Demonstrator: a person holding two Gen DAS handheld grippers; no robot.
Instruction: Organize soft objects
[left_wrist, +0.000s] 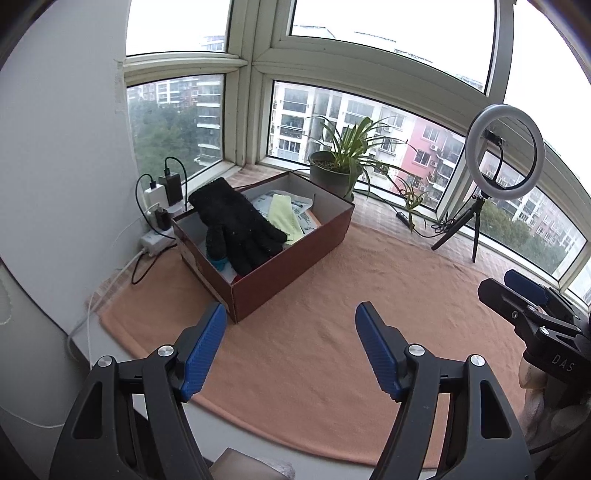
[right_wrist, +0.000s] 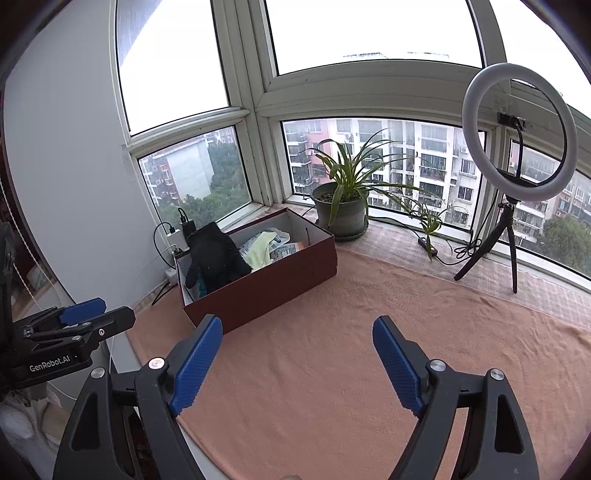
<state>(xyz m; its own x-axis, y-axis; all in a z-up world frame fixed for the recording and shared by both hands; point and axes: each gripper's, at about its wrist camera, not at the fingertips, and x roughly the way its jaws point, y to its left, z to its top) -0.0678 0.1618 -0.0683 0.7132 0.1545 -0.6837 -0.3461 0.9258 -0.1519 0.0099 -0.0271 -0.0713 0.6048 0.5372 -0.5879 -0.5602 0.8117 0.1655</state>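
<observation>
A dark red cardboard box (left_wrist: 295, 254) stands open on the orange cloth, at the back left. A black knit glove (left_wrist: 236, 225) lies draped over its left end, fingers toward me. A pale yellow-green cloth (left_wrist: 284, 216) and printed packets lie inside beside it. The box (right_wrist: 280, 275), glove (right_wrist: 216, 256) and cloth (right_wrist: 260, 249) also show in the right wrist view. My left gripper (left_wrist: 291, 317) is open and empty, hovering above the cloth in front of the box. My right gripper (right_wrist: 297, 328) is open and empty, to the right of the box's near corner.
An orange towel (left_wrist: 369, 314) covers the sill. A potted plant (left_wrist: 336, 173) stands behind the box. A ring light on a tripod (left_wrist: 498, 158) stands at the back right with a cable. Chargers and a power strip (left_wrist: 162, 206) sit left of the box by the wall.
</observation>
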